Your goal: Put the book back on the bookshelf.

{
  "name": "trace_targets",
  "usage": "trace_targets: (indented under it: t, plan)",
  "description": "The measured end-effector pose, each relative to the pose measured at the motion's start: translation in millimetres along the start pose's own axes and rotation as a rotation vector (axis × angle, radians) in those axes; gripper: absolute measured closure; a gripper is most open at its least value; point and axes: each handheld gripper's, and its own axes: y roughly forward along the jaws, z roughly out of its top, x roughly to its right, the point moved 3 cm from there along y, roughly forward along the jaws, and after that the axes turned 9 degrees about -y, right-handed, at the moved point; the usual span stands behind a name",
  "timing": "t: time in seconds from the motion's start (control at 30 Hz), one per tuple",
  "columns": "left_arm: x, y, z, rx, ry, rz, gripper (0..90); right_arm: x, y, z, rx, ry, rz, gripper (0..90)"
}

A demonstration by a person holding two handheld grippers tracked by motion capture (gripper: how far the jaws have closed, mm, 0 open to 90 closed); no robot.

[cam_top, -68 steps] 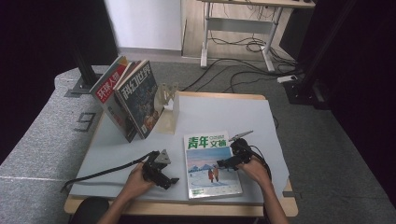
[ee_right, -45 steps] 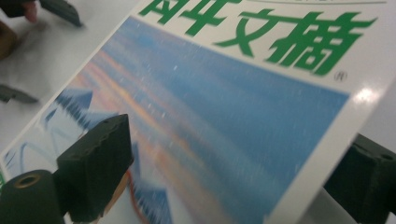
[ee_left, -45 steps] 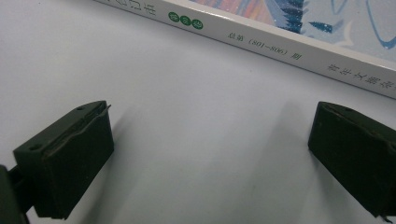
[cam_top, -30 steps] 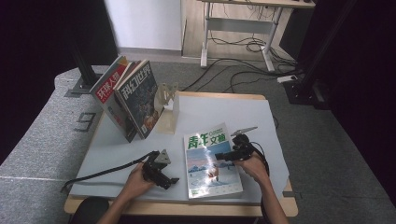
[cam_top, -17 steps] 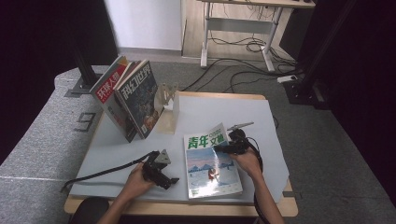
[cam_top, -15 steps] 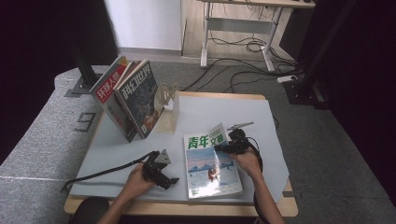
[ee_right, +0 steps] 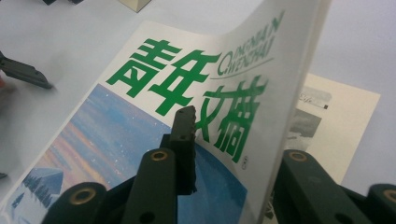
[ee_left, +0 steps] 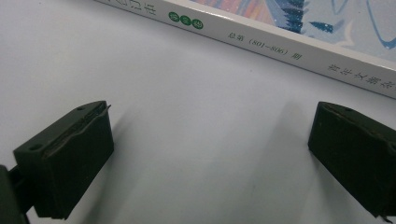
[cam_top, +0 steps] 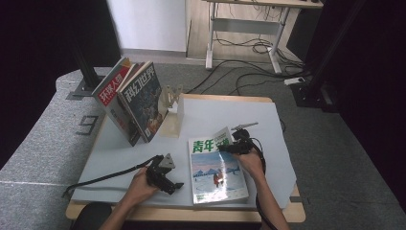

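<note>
A magazine (cam_top: 218,175) with green characters and a snowy blue cover lies on the white mat near the front edge. My right gripper (cam_top: 229,146) sits at its top right corner. Its jaws have just been closing, and the cover (ee_right: 187,93) stands between them, pinched and curled upward. An inner page (ee_right: 336,112) shows under the raised corner. My left gripper (cam_top: 173,182) rests low on the mat just left of the magazine. Its jaws stand wide open with nothing between them (ee_left: 210,154), and the magazine's white spine (ee_left: 299,46) runs past just beyond.
Two magazines (cam_top: 143,103) lean upright against a wooden rack (cam_top: 172,103) at the back left of the table. The white mat (cam_top: 215,112) has bare room behind the flat magazine. A black cable (cam_top: 105,178) trails left from my left gripper.
My right gripper moved left onto the magazine's top right corner and closed on the cover, which now curls up. My left gripper stayed where it was.
</note>
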Motion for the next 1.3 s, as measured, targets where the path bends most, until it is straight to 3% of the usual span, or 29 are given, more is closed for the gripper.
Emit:
trace_targets:
  t: [0.07, 0.1, 0.23, 0.37, 0.5, 0.63, 0.9, 1.0, 1.3]
  plan:
    - [0.0, -0.1, -0.1, 0.001, 0.0, -0.001, 0.0, 0.4, -1.1, -0.5, 0.003, 0.002, 0.002, 70.4]
    - [0.0, 0.0, 0.0, 0.0, 0.0, 0.0, 0.0, 0.8, -3.8, -1.2, 0.004, 0.043, 0.006, 73.6]
    - [-0.1, -0.1, 0.0, 0.0, -0.001, -0.001, 0.0, 0.6, -7.7, -0.3, 0.008, 0.064, 0.003, 78.9]
    - [-0.4, -0.3, 0.1, -0.004, 0.0, -0.002, 0.0, -9.7, -13.1, 4.9, 0.018, 0.006, -0.027, 83.2]
    - [-0.4, -0.7, 0.5, -0.006, -0.007, 0.0, 0.3, -15.3, -17.4, 7.9, 0.031, -0.023, -0.04, 83.4]
    - [-1.3, -1.9, 2.4, -0.004, -0.043, 0.003, 3.3, -23.1, -22.8, 11.3, 0.05, -0.06, -0.052, 83.5]
    - [-0.3, -3.9, 7.4, 0.011, -0.104, -0.058, 7.6, -40.6, -33.6, 18.4, 0.09, -0.139, -0.084, 83.7]
    - [1.2, -3.6, 9.0, 0.003, -0.081, -0.038, 7.9, -43.9, -36.6, 19.4, 0.104, -0.152, -0.091, 83.7]
    - [5.3, -7.1, 29.6, 0.03, -0.092, -0.083, 7.5, -53.8, -50.6, 23.6, 0.143, -0.188, -0.1, 83.8]
